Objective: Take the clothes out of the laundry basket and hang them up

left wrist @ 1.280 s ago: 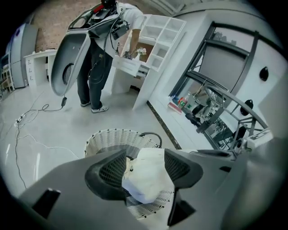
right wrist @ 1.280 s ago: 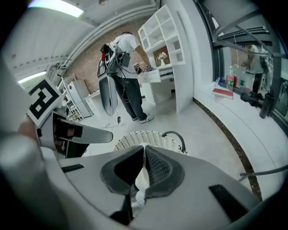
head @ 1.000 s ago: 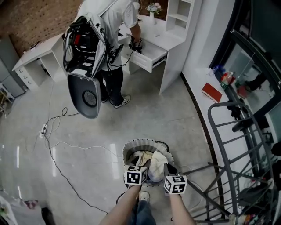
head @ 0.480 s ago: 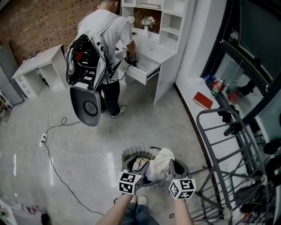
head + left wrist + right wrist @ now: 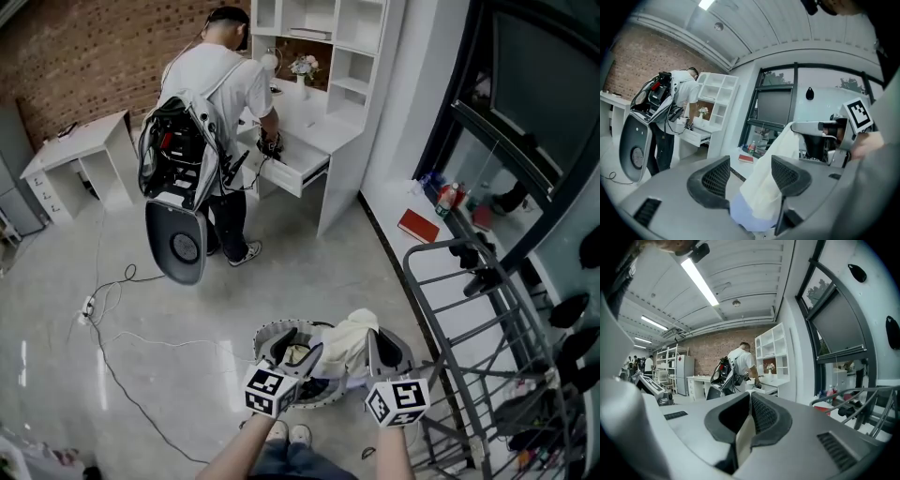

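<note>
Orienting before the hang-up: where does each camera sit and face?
Head view: on the head, steeply down at laundry basket and drying rack; both forearms, left gripper, right gripper show.
Left gripper view: along its open jaws toward the windows; right gripper shows.
Right gripper view: along jaws shut on the cream garment, toward the brick wall.
Gripper views share the garment and the person at the desk.
</note>
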`<control>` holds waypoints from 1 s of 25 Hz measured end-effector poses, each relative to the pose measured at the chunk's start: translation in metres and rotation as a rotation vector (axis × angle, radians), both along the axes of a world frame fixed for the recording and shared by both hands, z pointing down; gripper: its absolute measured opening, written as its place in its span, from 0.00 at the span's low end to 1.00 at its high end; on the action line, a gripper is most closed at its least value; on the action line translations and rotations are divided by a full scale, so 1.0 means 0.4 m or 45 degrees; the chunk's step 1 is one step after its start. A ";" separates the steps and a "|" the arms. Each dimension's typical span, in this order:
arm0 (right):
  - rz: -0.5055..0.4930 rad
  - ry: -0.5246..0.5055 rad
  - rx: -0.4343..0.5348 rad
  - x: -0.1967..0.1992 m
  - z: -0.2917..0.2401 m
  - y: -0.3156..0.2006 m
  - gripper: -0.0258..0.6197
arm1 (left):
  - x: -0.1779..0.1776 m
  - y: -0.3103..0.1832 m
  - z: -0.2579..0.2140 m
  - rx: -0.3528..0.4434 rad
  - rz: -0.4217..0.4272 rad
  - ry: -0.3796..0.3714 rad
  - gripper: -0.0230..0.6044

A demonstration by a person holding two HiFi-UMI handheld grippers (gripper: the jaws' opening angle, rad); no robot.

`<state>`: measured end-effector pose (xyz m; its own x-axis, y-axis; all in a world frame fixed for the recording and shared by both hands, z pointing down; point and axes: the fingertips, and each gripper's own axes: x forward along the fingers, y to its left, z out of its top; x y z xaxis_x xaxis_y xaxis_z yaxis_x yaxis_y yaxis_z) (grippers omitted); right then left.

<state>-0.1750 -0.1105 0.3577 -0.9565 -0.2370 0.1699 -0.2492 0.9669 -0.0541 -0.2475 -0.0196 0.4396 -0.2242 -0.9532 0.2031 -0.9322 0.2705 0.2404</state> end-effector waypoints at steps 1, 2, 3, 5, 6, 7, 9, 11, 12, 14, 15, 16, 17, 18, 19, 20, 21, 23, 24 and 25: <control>-0.001 -0.011 0.011 0.000 -0.016 0.001 0.05 | 0.012 -0.004 -0.001 0.010 0.024 -0.002 0.47; -0.003 -0.022 0.019 0.002 -0.030 0.000 0.05 | 0.027 -0.010 0.001 0.014 0.048 -0.005 0.47; -0.003 -0.031 0.027 0.003 -0.043 -0.002 0.05 | 0.042 -0.016 0.004 0.014 0.071 -0.010 0.47; -0.006 -0.043 0.044 0.008 -0.063 -0.006 0.05 | 0.076 -0.029 0.010 0.011 0.116 -0.017 0.48; -0.010 -0.046 0.051 0.009 -0.068 -0.008 0.05 | 0.091 -0.034 0.014 0.007 0.138 -0.018 0.48; -0.012 -0.048 0.054 0.008 -0.072 -0.007 0.05 | 0.104 -0.036 0.019 0.001 0.159 -0.021 0.49; -0.003 -0.048 0.052 0.005 -0.079 -0.004 0.05 | 0.123 -0.040 0.034 -0.024 0.202 -0.029 0.49; -0.003 -0.052 0.052 0.003 -0.082 -0.001 0.05 | 0.139 -0.045 0.056 -0.058 0.242 -0.028 0.49; -0.004 -0.054 0.052 0.004 -0.083 0.002 0.05 | 0.146 -0.047 0.069 -0.075 0.256 -0.021 0.49; 0.004 -0.057 0.049 0.009 -0.090 0.007 0.05 | 0.161 -0.050 0.099 -0.114 0.279 -0.008 0.49; 0.004 -0.061 0.050 0.012 -0.093 0.008 0.05 | 0.168 -0.053 0.114 -0.137 0.290 -0.008 0.49; 0.000 -0.067 0.053 0.013 -0.095 0.009 0.05 | 0.175 -0.057 0.128 -0.159 0.301 -0.010 0.49; -0.004 -0.072 0.057 0.014 -0.096 0.009 0.05 | 0.180 -0.060 0.139 -0.179 0.308 -0.014 0.49; -0.004 -0.077 0.059 0.015 -0.100 0.009 0.05 | 0.183 -0.064 0.149 -0.197 0.312 -0.016 0.49; 0.001 -0.081 0.057 0.017 -0.104 0.008 0.05 | 0.185 -0.067 0.156 -0.214 0.314 -0.019 0.49; 0.010 -0.084 0.053 0.020 -0.110 0.005 0.05 | 0.186 -0.071 0.163 -0.230 0.314 -0.022 0.46; 0.020 -0.087 0.050 0.026 -0.114 0.001 0.05 | 0.188 -0.074 0.168 -0.243 0.311 -0.029 0.41; 0.032 -0.094 0.045 0.036 -0.116 -0.008 0.05 | 0.186 -0.081 0.176 -0.259 0.298 -0.041 0.27; 0.036 -0.096 0.044 0.040 -0.115 -0.012 0.05 | 0.185 -0.084 0.180 -0.264 0.293 -0.043 0.24; 0.040 -0.096 0.043 0.045 -0.114 -0.014 0.05 | 0.184 -0.087 0.182 -0.269 0.289 -0.044 0.21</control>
<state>-0.1571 -0.1163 0.3121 -0.9584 -0.2713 0.0888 -0.2757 0.9604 -0.0415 -0.1740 -0.0543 0.5126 -0.0204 -0.9171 0.3981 -0.9812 0.0948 0.1680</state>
